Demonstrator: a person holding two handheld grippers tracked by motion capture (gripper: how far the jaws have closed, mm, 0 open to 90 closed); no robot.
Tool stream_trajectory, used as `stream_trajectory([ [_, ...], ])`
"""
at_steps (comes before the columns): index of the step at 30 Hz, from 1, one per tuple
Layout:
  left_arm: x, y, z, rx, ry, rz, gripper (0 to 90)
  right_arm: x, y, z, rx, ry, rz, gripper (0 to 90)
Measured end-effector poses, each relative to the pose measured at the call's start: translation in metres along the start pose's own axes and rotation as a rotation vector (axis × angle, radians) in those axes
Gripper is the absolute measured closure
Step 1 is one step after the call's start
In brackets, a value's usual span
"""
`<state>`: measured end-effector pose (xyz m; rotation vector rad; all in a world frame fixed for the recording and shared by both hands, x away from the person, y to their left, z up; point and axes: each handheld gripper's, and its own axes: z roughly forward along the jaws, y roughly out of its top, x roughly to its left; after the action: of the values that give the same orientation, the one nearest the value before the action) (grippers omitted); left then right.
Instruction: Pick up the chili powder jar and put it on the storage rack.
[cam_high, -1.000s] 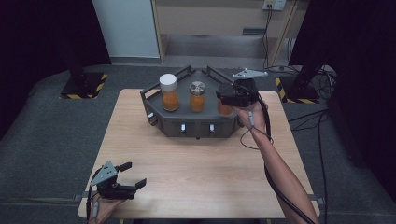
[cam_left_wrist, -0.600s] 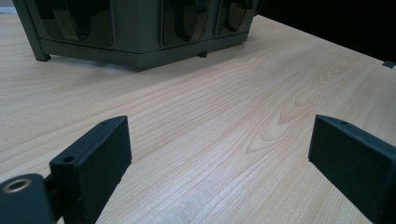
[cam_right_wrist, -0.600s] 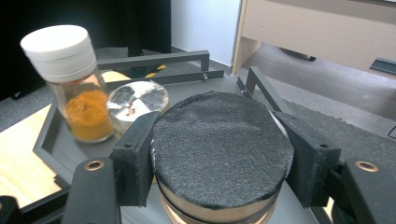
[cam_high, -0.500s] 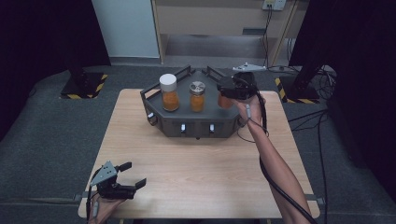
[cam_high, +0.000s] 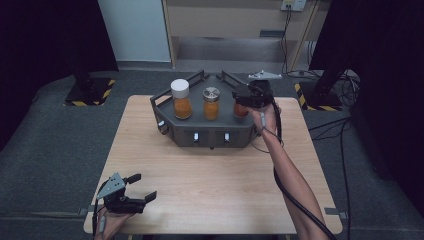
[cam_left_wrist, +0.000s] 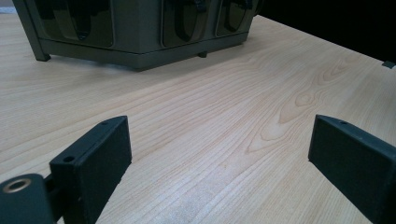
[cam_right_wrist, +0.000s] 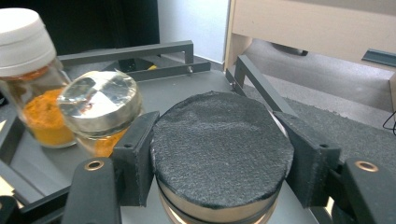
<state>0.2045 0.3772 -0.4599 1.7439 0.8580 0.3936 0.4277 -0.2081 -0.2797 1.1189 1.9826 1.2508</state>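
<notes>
The right hand-held gripper (cam_right_wrist: 219, 158) is clenched on the black-lidded spice jar (cam_right_wrist: 222, 149) at the rack's (cam_high: 210, 135) right end, beside two jars already seated; releasing remains. The left hand-held gripper (cam_high: 134, 196) rests released on the worktop (cam_high: 215, 185).

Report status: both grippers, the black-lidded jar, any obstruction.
Right gripper shut on black-lidded jar, jar on dark tray. Left gripper open, idle over table. Silver-lidded jar close beside one jaw.
</notes>
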Motion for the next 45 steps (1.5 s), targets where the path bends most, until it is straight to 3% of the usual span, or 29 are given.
stream_trajectory([
  [23,0.000,0.000,0.000,0.000,-0.001,0.000,5.2,-0.007,-0.013,0.021,0.009,0.004,0.027,34.7],
  [45,0.000,0.000,0.000,0.000,-0.002,0.002,5.2,-0.009,-0.019,0.023,-0.006,0.005,0.031,32.0],
])
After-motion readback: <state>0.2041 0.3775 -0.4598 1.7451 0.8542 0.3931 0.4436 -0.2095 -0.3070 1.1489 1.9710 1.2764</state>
